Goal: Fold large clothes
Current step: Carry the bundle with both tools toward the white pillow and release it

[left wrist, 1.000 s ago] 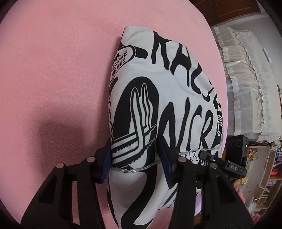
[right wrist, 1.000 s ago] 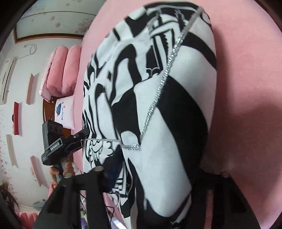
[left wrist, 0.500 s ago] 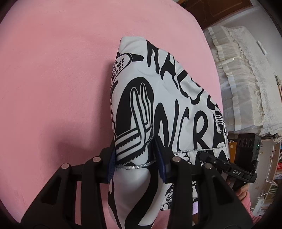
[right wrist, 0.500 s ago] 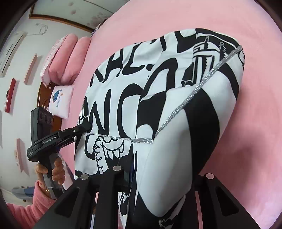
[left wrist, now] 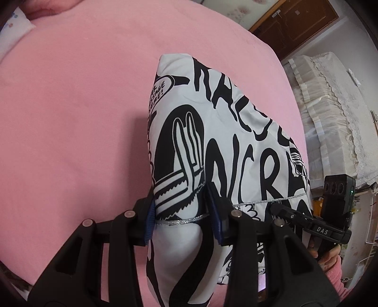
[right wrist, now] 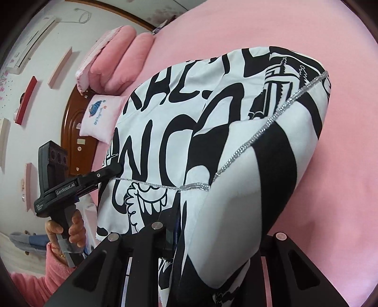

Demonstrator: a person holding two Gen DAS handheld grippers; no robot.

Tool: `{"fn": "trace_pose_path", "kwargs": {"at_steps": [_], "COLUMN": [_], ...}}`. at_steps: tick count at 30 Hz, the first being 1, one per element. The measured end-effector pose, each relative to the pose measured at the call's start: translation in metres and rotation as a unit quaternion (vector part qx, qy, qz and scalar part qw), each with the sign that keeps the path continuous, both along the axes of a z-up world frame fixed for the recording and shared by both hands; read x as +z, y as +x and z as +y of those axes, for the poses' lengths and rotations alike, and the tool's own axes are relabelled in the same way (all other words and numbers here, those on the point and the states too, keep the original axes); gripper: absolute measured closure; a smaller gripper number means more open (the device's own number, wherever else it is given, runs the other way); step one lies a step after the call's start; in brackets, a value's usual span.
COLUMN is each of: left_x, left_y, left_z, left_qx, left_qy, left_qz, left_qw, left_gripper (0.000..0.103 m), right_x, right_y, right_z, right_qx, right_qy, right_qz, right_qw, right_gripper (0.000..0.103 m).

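A large white garment with bold black lettering and a silver trim (left wrist: 236, 141) hangs lifted above the pink bed (left wrist: 70, 118), stretched between both grippers. My left gripper (left wrist: 182, 219) is shut on its trimmed edge, blue pads (left wrist: 150, 219) pressing the cloth from both sides. To the right, my right gripper (left wrist: 281, 212) pinches the same edge. In the right wrist view the garment (right wrist: 165, 118) drapes over my right gripper (right wrist: 208, 236) and hides one finger. The left gripper (right wrist: 111, 170) holds the trim at the far left.
Pink pillows (right wrist: 118, 61) and a small printed cushion (right wrist: 101, 115) lie against a wooden headboard (right wrist: 70, 122). White lace-covered furniture (left wrist: 330, 106) and a wooden door (left wrist: 302, 19) stand beyond the bed's right edge. A hand (right wrist: 73, 226) with a pink sleeve holds the left gripper.
Both grippers have risen and pulled back with the garment, lifting it higher off the bed. More of the bed and room shows. The jaws tightened on the cloth early in the second.
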State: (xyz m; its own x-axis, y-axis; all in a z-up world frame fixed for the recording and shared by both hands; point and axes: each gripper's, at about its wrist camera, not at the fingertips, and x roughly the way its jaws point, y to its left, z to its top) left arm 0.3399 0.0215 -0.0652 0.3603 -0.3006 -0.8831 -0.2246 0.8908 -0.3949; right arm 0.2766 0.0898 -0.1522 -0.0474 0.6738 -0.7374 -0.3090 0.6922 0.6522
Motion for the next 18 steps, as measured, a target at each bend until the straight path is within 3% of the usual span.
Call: {"fn": "trace_pose_path", "kwargs": {"at_steps": [10, 18], "left_x": [0.023, 0.004], "left_y": [0.053, 0.11], "left_z": [0.228, 0.35], "left_qx": [0.025, 0.016], "left_qy": [0.038, 0.067], "left_qz": [-0.04, -0.058], "left_qw": [0.9982, 0.996], "left_gripper": [0.068, 0.068], "right_x": [0.0, -0.041], "right_y": [0.014, 0.065], "right_z": [0.243, 0.388], "right_qx": [-0.023, -0.033], "right_qy": [0.034, 0.036], "right_qz": [-0.021, -0.031], "right_qw": [0.999, 0.998], "right_gripper": [0.081, 0.081]}}
